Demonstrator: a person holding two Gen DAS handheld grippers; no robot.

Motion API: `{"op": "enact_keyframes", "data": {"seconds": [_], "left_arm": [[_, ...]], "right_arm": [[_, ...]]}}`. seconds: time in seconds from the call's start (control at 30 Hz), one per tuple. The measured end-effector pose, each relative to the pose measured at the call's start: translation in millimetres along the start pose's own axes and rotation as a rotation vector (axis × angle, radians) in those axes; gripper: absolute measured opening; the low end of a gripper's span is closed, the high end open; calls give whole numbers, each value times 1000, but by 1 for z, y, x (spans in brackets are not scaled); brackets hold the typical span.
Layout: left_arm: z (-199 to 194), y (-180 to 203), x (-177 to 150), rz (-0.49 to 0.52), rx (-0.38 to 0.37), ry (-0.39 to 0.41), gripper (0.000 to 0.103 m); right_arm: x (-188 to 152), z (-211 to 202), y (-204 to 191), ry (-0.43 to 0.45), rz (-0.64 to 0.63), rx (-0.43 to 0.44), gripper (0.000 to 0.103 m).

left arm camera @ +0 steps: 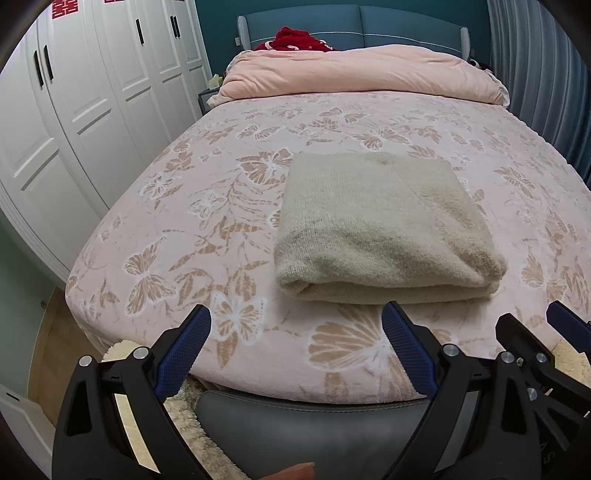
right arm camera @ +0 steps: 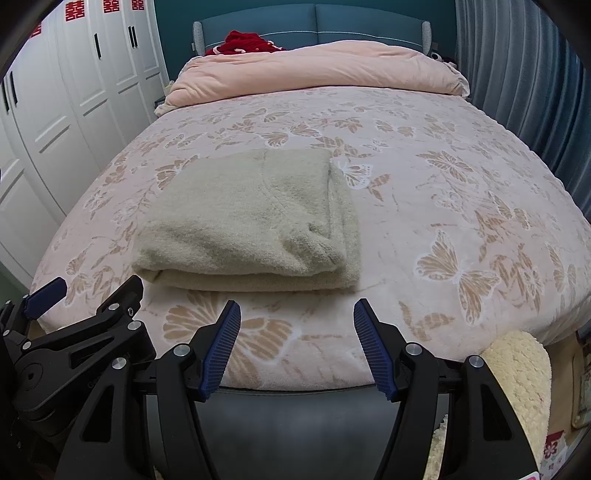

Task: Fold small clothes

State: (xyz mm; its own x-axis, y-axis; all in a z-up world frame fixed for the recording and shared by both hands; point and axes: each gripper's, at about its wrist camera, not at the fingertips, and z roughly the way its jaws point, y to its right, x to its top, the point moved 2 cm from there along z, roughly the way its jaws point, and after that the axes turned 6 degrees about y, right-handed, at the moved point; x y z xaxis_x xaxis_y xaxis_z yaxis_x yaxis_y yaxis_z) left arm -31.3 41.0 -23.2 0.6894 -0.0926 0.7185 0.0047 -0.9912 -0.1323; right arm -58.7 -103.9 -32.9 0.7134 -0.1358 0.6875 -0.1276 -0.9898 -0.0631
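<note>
Beige and fuzzy, the folded garment [left arm camera: 384,229] lies as a thick rectangle on the bed [left arm camera: 207,236], near its foot edge, with the rounded fold facing the cameras and the layered edges showing on the right side in the right wrist view [right arm camera: 247,225]. The left gripper [left arm camera: 295,332] hovers just short of that near fold, its blue-padded fingers [left arm camera: 404,349] spread wide and holding nothing; the garment sits ahead of them and to the right, its front left corner roughly in line with the gap and its bulk beyond the right finger. The right gripper [right arm camera: 295,325] is likewise spread wide and empty, with the garment ahead and to the left, its near right corner just beyond the gap between the fingers [right arm camera: 221,347]. Neither pair touches the cloth; a strip of butterfly-printed pink cover lies between the pads and the fold. Both grippers hang over the foot of the bed, side by side, each one showing at the edge of the other's view. Farther back, a pink duvet [left arm camera: 362,74] is bunched against the blue headboard [left arm camera: 354,22], with something red [left arm camera: 299,38] behind it. White wardrobe doors [left arm camera: 85,103] stand to the left, and a grey-blue curtain [right arm camera: 524,85] hangs to the right.
</note>
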Motion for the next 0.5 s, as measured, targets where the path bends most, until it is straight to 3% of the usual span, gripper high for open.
{"op": "enact_keyframes", "data": {"seconds": [0.5], "left_arm": [[4,1,-4,-19,10,-19,91]], "right_arm": [[-2,1,-6,-5,-3,-19,59]]}}
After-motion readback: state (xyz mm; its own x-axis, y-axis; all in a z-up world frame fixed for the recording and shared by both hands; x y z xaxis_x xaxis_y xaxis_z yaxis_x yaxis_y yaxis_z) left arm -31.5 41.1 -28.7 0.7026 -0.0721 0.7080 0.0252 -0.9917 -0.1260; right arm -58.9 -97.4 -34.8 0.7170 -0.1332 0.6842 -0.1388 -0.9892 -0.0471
